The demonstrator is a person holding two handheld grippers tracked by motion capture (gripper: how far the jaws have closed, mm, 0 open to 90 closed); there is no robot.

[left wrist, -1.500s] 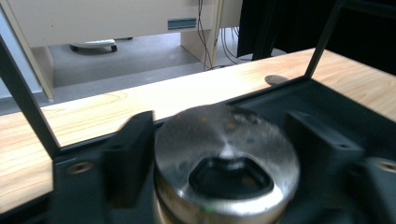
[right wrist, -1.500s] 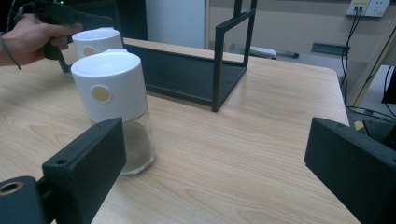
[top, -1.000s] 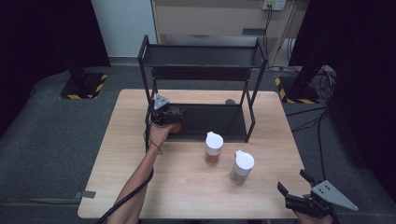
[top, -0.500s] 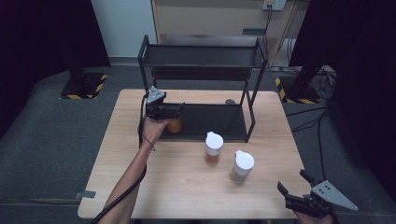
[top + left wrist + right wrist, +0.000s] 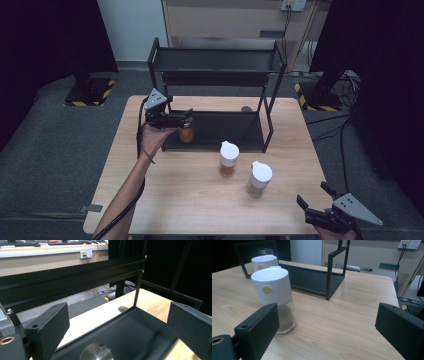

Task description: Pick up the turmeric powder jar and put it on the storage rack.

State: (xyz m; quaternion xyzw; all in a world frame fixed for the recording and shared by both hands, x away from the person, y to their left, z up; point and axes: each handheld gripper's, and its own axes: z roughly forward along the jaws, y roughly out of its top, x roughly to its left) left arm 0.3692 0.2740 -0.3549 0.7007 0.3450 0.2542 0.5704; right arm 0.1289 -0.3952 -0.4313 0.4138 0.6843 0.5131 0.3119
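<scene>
A light wooden table point(image 5: 190, 200) stands on grey carpet between dark curtains. The left gripper point(image 5: 172, 120), jaws apart, hovers above an orange-filled jar point(image 5: 186, 133) on the black rack's point(image 5: 225, 131) lower tray. The right gripper point(image 5: 320, 210) rests released at the table's near corner.

Table point(image 5: 190, 200) evenly lit from above, surroundings dark; soft shadows; gripper views sharp (near jaws slightly blurred).
</scene>
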